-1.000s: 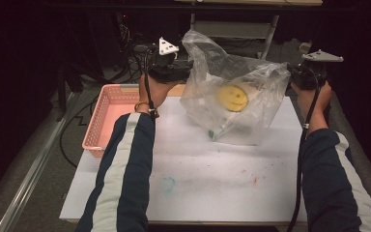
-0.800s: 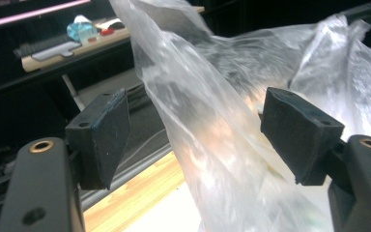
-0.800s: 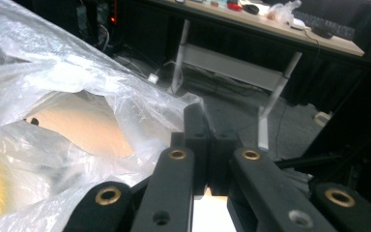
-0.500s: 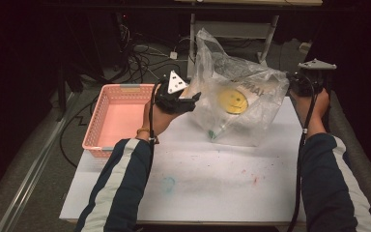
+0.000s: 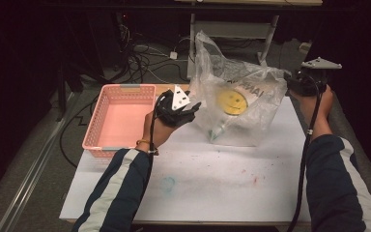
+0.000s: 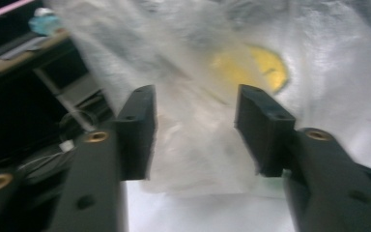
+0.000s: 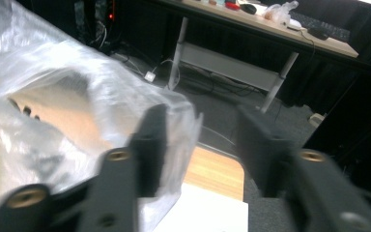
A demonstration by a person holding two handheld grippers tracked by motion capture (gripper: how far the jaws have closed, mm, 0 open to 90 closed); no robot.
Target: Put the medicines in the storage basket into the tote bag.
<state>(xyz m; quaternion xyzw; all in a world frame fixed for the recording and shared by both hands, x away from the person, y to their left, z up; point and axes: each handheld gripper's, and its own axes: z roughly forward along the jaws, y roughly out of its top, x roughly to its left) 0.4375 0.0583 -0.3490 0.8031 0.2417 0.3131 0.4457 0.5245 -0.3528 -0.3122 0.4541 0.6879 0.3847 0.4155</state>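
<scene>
In the high view, a clear plastic bag (image 5: 236, 104) with a yellow smiley print stands crumpled in the upper middle of the frame, on the far part of the white table sheet (image 5: 198, 179), with a pink basket (image 5: 121, 118) at the centre left. The left gripper (image 5: 188, 110) sits low at the bag's left flank, and the right gripper (image 5: 293, 83) hovers at its upper right corner; by my judgement the two flank the bag so it can be opened or steadied from both sides. In the left gripper view, the jaws stand about half apart after just closing in, pointed at the bag's wrinkled film in the centre of the frame; the film lies between or just beyond them, and no pad visibly presses it. In the right gripper view, the jaws are parted, having just been opening; the bag's edge (image 7: 77, 121) bulges in from the left and lies against the left jaw, not clamped, with bare wooden tabletop (image 7: 217, 171) behind the gap.
</scene>
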